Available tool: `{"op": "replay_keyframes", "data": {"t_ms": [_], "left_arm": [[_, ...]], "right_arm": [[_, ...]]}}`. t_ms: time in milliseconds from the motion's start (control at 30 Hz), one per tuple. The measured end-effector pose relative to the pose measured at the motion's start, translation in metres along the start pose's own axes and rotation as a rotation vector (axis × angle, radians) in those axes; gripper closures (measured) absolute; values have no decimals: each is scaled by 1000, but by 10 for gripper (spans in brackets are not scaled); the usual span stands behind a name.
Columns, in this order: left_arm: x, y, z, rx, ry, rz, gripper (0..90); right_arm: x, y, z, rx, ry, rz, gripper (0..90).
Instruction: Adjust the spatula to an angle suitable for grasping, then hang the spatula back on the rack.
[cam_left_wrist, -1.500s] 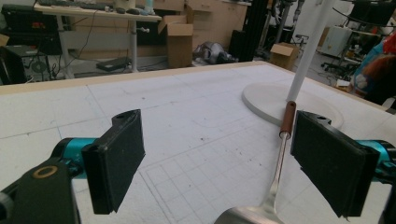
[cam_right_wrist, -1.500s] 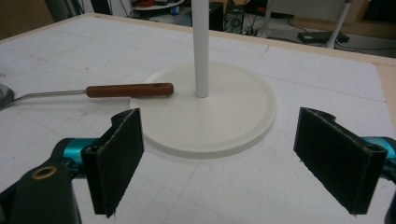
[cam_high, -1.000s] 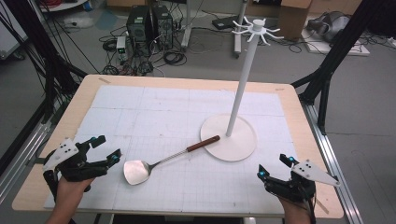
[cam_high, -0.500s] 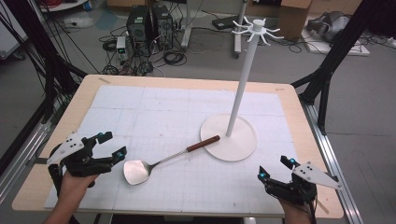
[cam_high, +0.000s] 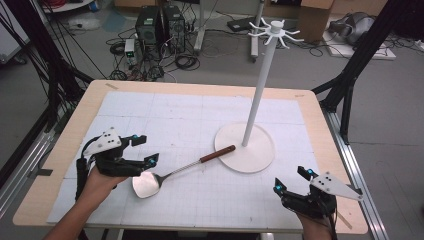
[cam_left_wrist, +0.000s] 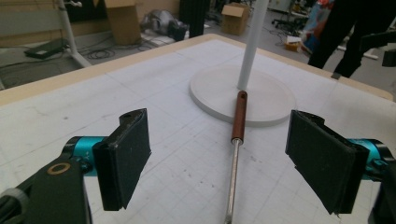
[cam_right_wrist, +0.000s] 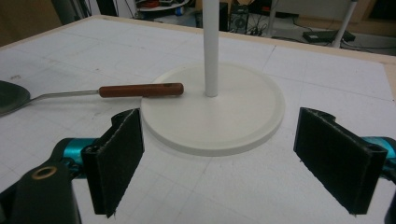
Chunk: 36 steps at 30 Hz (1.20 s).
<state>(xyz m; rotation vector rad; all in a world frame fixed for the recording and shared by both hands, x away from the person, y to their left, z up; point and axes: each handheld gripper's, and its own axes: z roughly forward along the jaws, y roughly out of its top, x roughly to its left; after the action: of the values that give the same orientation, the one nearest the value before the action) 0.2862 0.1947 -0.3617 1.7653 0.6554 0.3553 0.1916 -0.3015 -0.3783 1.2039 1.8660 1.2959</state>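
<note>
Left claw (cam_high: 141, 148) advanced; spatula (cam_high: 172, 174) shaft between its spread jaws.

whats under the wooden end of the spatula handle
The handle tip rests on the rim of the white stand base; the rest lies over the gridded mat. The contact spot itself is covered.

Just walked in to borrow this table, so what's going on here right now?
A person holds a two-finger gripper in each hand at the table. The left gripper hovers open over the bowl end of a metal spatula, its fingers straddling the shaft in the left gripper view, nothing grasped yet. The spatula's brown handle rests on the base of a white hook stand. The right gripper, also open, waits near the table's front right corner, facing the stand.
</note>
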Motion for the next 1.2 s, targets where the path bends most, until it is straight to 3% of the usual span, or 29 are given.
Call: {"op": "replay_keyframes", "data": {"t_ms": [267, 600, 900, 1000, 1200], "left_arm": [[-3, -1, 22, 39, -27, 12, 226], [0, -2, 24, 71, -29, 21, 239], [3, -4, 37, 167, -77, 51, 278], [3, -8, 49, 245, -118, 66, 300], [3, -14, 63, 329, -155, 70, 320]], "right_arm": [[0, -1, 1, 14, -1, -2, 152], [0, -1, 2, 12, 9, -3, 152], [2, -2, 4, 22, 14, -14, 152], [2, -2, 3, 27, 16, -16, 152], [2, -3, 2, 24, 16, -21, 152]]}}
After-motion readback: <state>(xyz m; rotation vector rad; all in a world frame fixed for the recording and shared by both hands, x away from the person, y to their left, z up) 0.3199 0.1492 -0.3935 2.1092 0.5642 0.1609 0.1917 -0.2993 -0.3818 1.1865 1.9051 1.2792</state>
